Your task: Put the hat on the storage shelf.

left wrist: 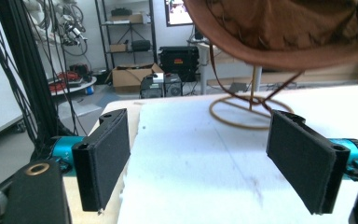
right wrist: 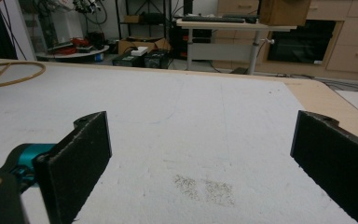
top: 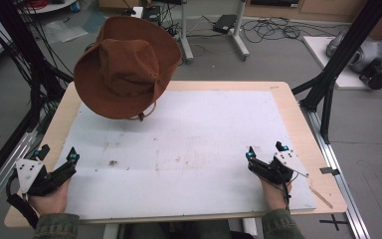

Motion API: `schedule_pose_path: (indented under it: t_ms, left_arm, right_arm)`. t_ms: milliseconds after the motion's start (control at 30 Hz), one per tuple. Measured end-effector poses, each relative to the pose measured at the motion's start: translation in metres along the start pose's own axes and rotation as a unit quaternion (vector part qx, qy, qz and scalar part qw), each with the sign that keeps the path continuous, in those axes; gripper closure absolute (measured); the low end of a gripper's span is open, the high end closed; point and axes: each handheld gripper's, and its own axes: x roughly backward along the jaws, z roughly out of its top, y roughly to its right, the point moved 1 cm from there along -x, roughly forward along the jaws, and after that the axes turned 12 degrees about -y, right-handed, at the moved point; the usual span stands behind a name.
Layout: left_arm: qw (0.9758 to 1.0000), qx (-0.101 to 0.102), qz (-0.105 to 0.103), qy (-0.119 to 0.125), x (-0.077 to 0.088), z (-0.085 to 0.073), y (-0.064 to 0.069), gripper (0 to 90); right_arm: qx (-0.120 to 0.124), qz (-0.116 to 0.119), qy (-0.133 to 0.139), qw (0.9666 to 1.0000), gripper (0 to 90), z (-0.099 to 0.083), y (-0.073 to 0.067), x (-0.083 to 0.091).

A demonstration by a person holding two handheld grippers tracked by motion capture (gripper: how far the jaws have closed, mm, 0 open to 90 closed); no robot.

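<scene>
A brown wide-brimmed hat hangs tilted above the back left of the table, crown towards me; what holds it up is hidden. Seen from the left gripper view, the hat looms overhead and its chin cord drops into a loop on the white mat. The right gripper view catches part of that cord at far left. My left gripper rests low at the mat's front left, open, nothing between its jaws. At the front right, my right gripper is open and empty too.
A white mat covers most of the wooden table. Black frame posts stand off the right edge, and black cables and posts run along the left. A metal rail borders the table's right side.
</scene>
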Motion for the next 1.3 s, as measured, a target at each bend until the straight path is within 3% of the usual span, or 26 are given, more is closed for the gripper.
schedule_pose_path:
  t_ms: [367,1300]
  left_arm:
    - [0.9996,-0.018,-0.01,-0.018,-0.002,-0.009,0.008,21.5]
    - [0.9996,-0.001,-0.02,-0.022,-0.004,-0.01,0.01,22.0]
  right_arm:
    - [-0.002,0.001,0.0,1.0,4.2,0.0,0.001,0.001]
    - [0.001,0.001,-0.014,0.9999,4.2,-0.003,0.005,0.004]
